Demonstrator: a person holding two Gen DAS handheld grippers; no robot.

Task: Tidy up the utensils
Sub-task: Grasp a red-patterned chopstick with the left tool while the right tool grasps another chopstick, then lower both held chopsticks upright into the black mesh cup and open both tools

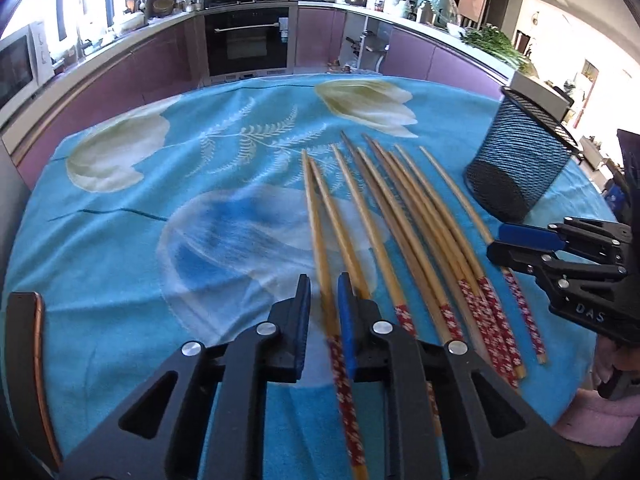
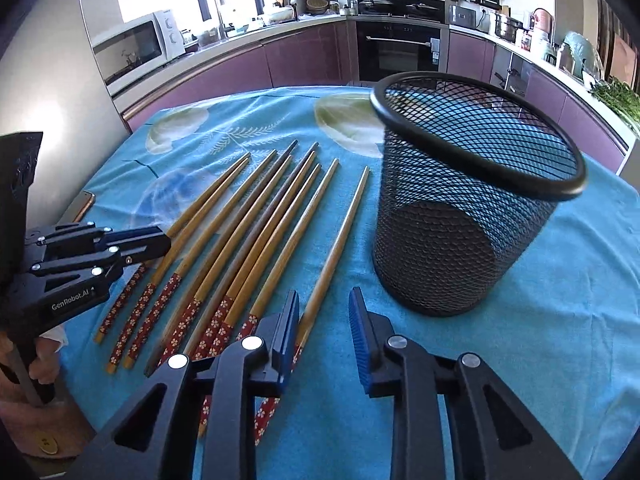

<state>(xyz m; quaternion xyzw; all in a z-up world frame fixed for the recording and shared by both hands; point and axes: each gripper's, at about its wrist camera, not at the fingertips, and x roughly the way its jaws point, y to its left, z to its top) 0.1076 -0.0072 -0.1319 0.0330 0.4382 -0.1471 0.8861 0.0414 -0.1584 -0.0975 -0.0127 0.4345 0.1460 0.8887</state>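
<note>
Several wooden chopsticks (image 1: 400,216) with red flowered handles lie side by side on the blue flowered tablecloth (image 1: 160,200); they also show in the right wrist view (image 2: 256,232). A black mesh cup (image 2: 460,208) stands upright to their right, also in the left wrist view (image 1: 516,160). My left gripper (image 1: 324,296) is open, low over the leftmost chopsticks, one of which lies between its fingers. My right gripper (image 2: 324,312) is open, with the rightmost chopstick (image 2: 340,240) near its left finger, just in front of the cup.
A brown-edged flat object (image 1: 28,352) lies at the table's left edge. Purple kitchen cabinets, an oven (image 2: 400,48) and a microwave (image 2: 136,44) stand beyond the table. Each gripper shows in the other's view, the right one (image 1: 560,256) and the left one (image 2: 92,252).
</note>
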